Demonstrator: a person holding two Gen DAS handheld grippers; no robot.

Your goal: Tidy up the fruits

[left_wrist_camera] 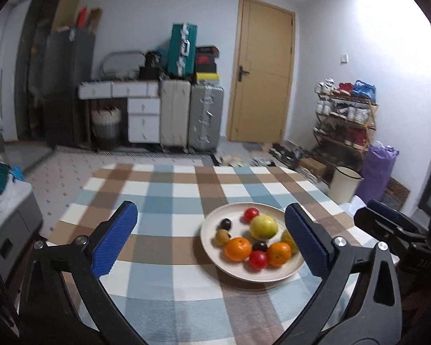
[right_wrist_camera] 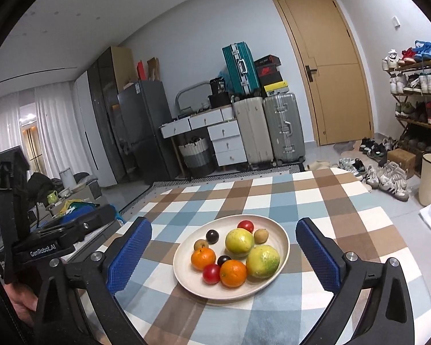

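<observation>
Both grippers, left gripper (left_wrist_camera: pixel 209 237) and right gripper (right_wrist_camera: pixel 224 254), hang released while we judge the small red tomato (right_wrist_camera: pixel 211 273) on the cream round plate (right_wrist_camera: pixel 186 276) soft, so we pinch its middle lightly.

a round cream plate (right_wrist_camera: pixel 283 237) sat flat on the checked cloth, holding all the fruit close together: two big yellow-green fruits (right_wrist_camera: pixel 239 240), two oranges (right_wrist_camera: pixel 233 273), two red tomatoes (right_wrist_camera: pixel 211 273), two dark plums (right_wrist_camera: pixel 212 236) and two small brownish fruits (right_wrist_camera: pixel 261 235), none stacked
</observation>
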